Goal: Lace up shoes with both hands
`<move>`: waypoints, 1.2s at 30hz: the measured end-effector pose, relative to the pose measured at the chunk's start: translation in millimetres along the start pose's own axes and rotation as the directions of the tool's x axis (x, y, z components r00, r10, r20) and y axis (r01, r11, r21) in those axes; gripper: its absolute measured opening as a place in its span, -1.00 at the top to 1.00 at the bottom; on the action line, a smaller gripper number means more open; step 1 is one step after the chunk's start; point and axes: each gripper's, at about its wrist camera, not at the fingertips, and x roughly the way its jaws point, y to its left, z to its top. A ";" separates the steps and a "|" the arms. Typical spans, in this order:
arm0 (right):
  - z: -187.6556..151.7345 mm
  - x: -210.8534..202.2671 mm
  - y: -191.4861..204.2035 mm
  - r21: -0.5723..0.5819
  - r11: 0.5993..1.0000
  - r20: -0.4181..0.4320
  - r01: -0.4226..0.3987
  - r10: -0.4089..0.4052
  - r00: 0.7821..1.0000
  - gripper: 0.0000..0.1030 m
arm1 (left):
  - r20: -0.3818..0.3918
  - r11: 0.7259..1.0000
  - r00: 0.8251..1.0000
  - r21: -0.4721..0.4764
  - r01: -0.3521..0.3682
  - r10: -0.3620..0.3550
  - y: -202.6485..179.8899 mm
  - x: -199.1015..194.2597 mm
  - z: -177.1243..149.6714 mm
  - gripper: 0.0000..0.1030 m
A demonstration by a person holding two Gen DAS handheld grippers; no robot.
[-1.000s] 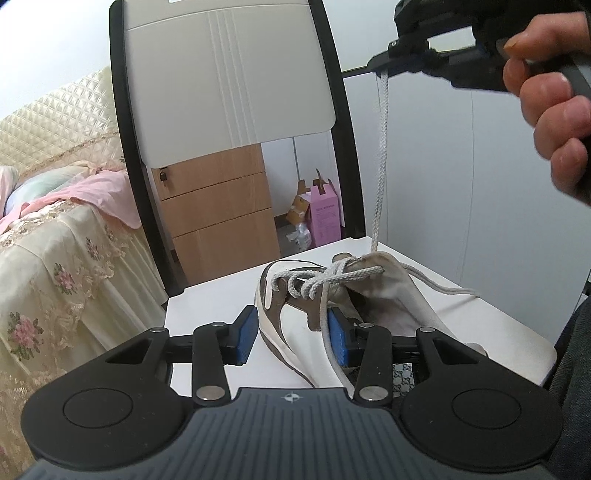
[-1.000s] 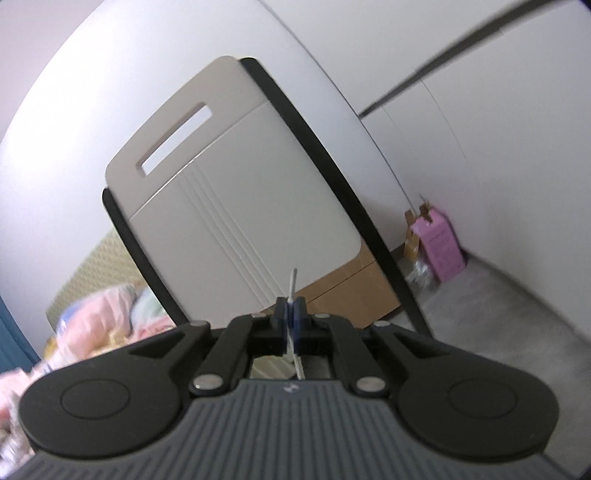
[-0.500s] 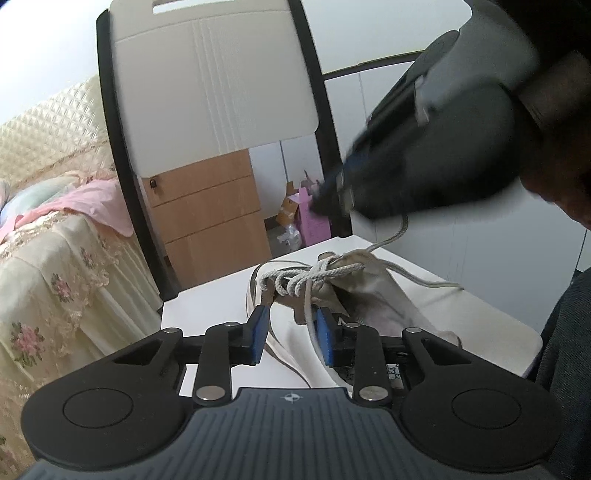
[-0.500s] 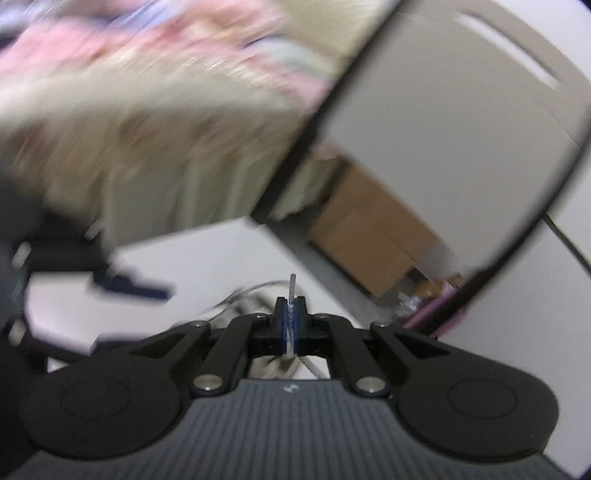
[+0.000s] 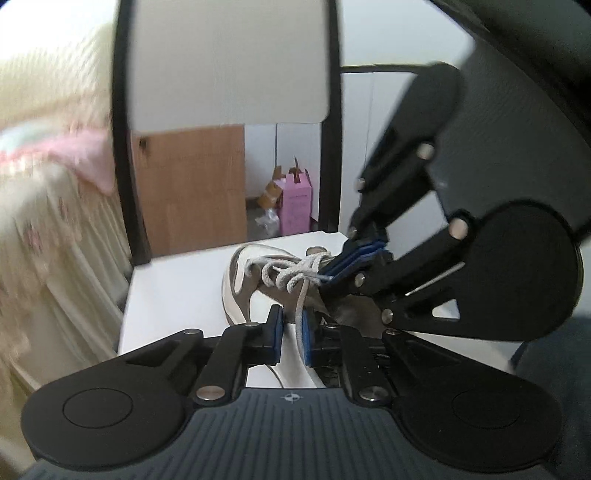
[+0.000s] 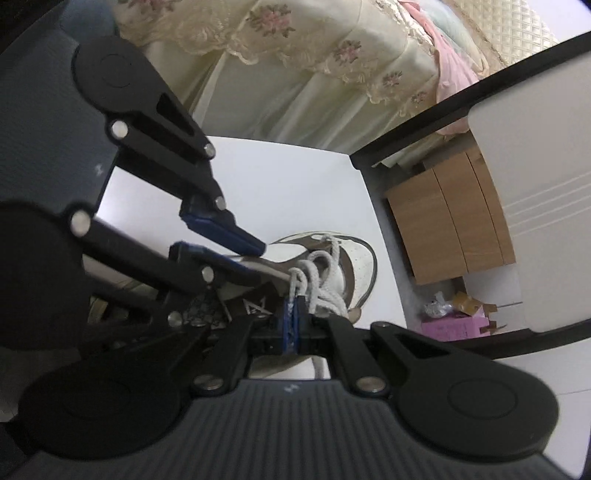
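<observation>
White woven cotton lace point(image 5: 300, 295): limp, light; grip near eyelets. Right claw point(image 6: 294, 328) pinching lace end; left claw point(image 5: 291, 332) closing around strand.

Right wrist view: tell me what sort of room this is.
Most likely a bedroom at home. A bed with a floral, lace-edged cover and a quilted headboard stands beside the chair, and a wooden bedside cabinet sits behind.
</observation>
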 end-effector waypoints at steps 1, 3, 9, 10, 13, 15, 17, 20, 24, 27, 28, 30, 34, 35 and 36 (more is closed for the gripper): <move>2.2 0.8 -2.7 0.005 1.000 -0.007 -0.013 0.013 1.000 0.93 | -0.005 0.999 1.000 -0.041 0.016 -0.016 5.2 -0.3 0.7 0.76; 5.9 1.6 -7.0 0.010 0.999 -0.014 -0.034 0.034 0.999 0.93 | -0.013 0.991 0.999 -0.125 0.049 -0.051 15.1 -0.6 1.4 0.76; 14.2 7.4 -10.9 -0.038 0.989 -0.081 -0.146 0.143 0.987 0.94 | -0.025 0.896 0.982 -0.414 0.159 -0.186 55.1 4.6 -1.3 0.76; 15.6 8.6 -9.9 -0.049 0.987 -0.087 -0.153 0.149 0.985 0.94 | -0.024 0.877 0.979 -0.449 0.172 -0.205 60.4 5.7 -2.5 0.76; 20.3 11.6 -8.2 -0.064 0.986 -0.089 -0.152 0.146 0.985 0.94 | -0.023 0.850 0.973 -0.491 0.189 -0.229 66.6 7.4 -4.8 0.76; 23.2 12.1 -8.9 -0.059 0.987 -0.082 -0.148 0.143 0.986 0.94 | -0.025 0.855 0.973 -0.484 0.189 -0.230 65.9 6.9 -4.2 0.76; 25.4 12.3 -8.5 -0.067 0.986 -0.078 -0.152 0.146 0.986 0.94 | -0.028 0.859 0.972 -0.474 0.192 -0.233 64.6 6.4 -3.1 0.76; 28.2 17.1 -5.8 -0.089 0.985 -0.085 -0.150 0.142 0.986 0.94 | -0.033 0.863 0.971 -0.465 0.195 -0.237 64.3 8.4 -2.2 0.76; 28.3 18.3 -6.8 -0.086 0.986 -0.077 -0.142 0.136 0.988 0.94 | -0.042 0.877 0.972 -0.441 0.191 -0.233 64.1 12.7 -0.2 0.76; 29.0 14.9 -8.3 -0.067 0.987 -0.048 -0.149 0.146 0.988 0.94 | -0.047 0.885 0.972 -0.424 0.191 -0.232 62.5 11.2 1.8 0.75; 29.6 14.0 -9.5 -0.057 0.986 -0.042 -0.155 0.152 0.987 0.94 | -0.050 0.886 0.971 -0.424 0.191 -0.233 62.5 10.8 2.3 0.74; 30.7 13.2 -12.4 -0.038 0.986 -0.031 -0.164 0.163 0.986 0.94 | -0.054 0.886 0.970 -0.422 0.194 -0.238 63.1 10.1 3.2 0.72; 30.3 14.5 -12.6 -0.031 0.986 -0.026 -0.163 0.162 0.986 0.94 | -0.059 0.867 0.963 -0.452 0.208 -0.262 69.0 7.0 4.2 0.68; 29.8 15.1 -13.6 -0.016 0.986 -0.022 -0.164 0.164 0.986 0.94 | -0.053 0.857 0.962 -0.468 0.214 -0.269 72.3 5.4 4.1 0.64; 29.2 15.5 -15.1 0.003 0.986 -0.016 -0.168 0.168 0.986 0.94 | -0.045 0.845 0.960 -0.487 0.220 -0.276 76.0 3.3 3.9 0.49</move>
